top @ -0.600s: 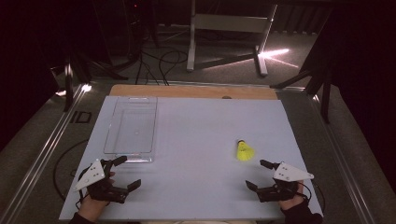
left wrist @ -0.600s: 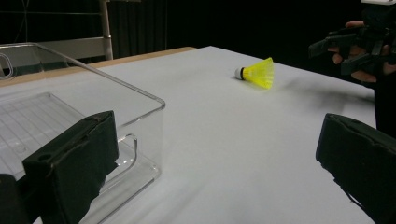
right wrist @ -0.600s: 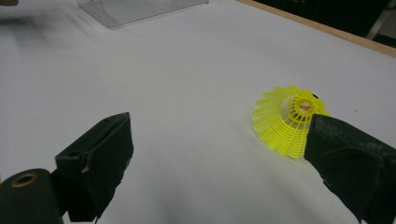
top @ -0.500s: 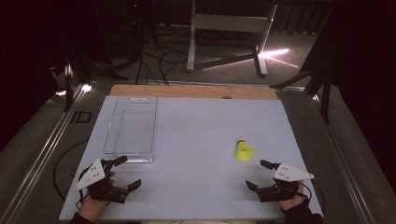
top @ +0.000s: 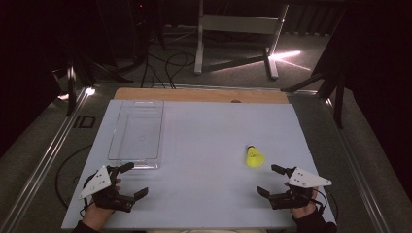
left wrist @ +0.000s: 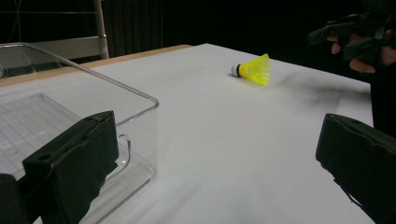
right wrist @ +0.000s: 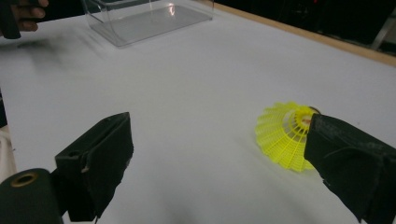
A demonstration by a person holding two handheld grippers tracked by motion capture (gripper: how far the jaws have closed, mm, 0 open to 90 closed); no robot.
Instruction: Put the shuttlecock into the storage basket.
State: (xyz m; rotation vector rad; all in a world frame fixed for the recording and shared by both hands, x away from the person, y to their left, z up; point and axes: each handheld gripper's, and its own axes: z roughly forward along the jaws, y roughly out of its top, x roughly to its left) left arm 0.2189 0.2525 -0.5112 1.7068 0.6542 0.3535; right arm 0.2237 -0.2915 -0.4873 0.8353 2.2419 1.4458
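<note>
A yellow shuttlecock (top: 253,158) lies on its side on the white tabletop (top: 209,131), right of centre. My right gripper (top: 267,179) rests open just in front of it and slightly to its right. In the right gripper view the shuttlecock (right wrist: 282,135) lies close to the right jaw, its skirt facing me. A clear plastic box (top: 137,136) stands empty at the left. My left gripper (top: 136,179) is open just in front of the box's near edge. In the left gripper view the box's corner (left wrist: 140,116) is beside the left jaw and the shuttlecock (left wrist: 253,70) lies farther off.
A wooden strip (top: 199,95) runs along the table's far edge. Beyond it, on the dark floor, are cables (top: 167,60) and a metal stand (top: 238,24). Metal rails (top: 46,155) flank the table at both sides.
</note>
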